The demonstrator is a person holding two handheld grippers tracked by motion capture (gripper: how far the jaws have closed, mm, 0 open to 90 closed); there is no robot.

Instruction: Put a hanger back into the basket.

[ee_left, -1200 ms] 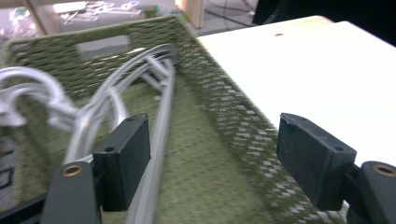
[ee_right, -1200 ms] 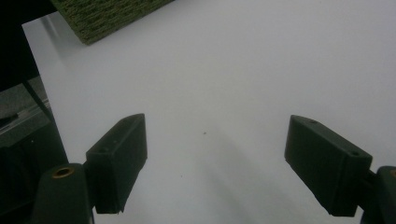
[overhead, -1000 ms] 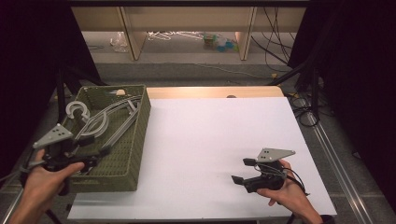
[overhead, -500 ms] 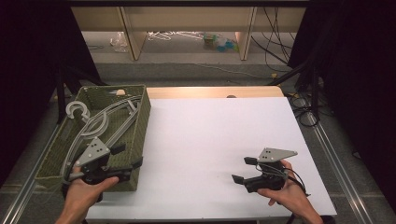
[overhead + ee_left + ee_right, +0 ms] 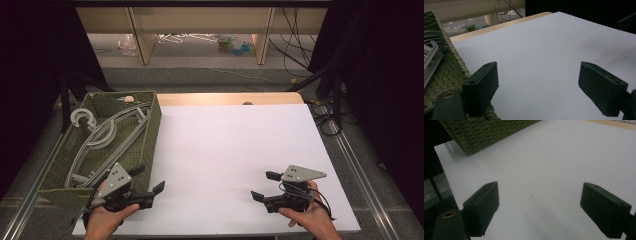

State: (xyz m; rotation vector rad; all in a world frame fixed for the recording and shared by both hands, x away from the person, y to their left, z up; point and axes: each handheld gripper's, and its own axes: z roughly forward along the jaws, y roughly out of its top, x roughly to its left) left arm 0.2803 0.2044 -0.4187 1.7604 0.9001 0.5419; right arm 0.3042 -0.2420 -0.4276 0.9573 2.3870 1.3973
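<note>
Two grippers, both empty. Left to right: basket (image 5: 60, 182) is sitting at the left tabletop (image 5: 235, 150) edge, grey hangers (image 5: 107, 137) lying tangled inside it, none lifted out yet. My left gripper (image 5: 150, 181) is now hanging low at the basket's near right corner, just beside the wall; a second ago it was farther left, over the basket's outer rim, so it has been swinging right and dropping. Its fingers (image 5: 482, 87) have just been opening and are spread wide, nothing between them, white tabletop showing in the gap, hangers at the far left of the left gripper view. My right gripper (image 5: 266, 186) is parked near the front right of the tabletop, about where it was, fingers (image 5: 482, 206) also just opened, spread, nothing in them. My read: I'm resetting for a pick. Hangers are untouched, left gripper is closest, so it's likely going into the basket next.
</note>
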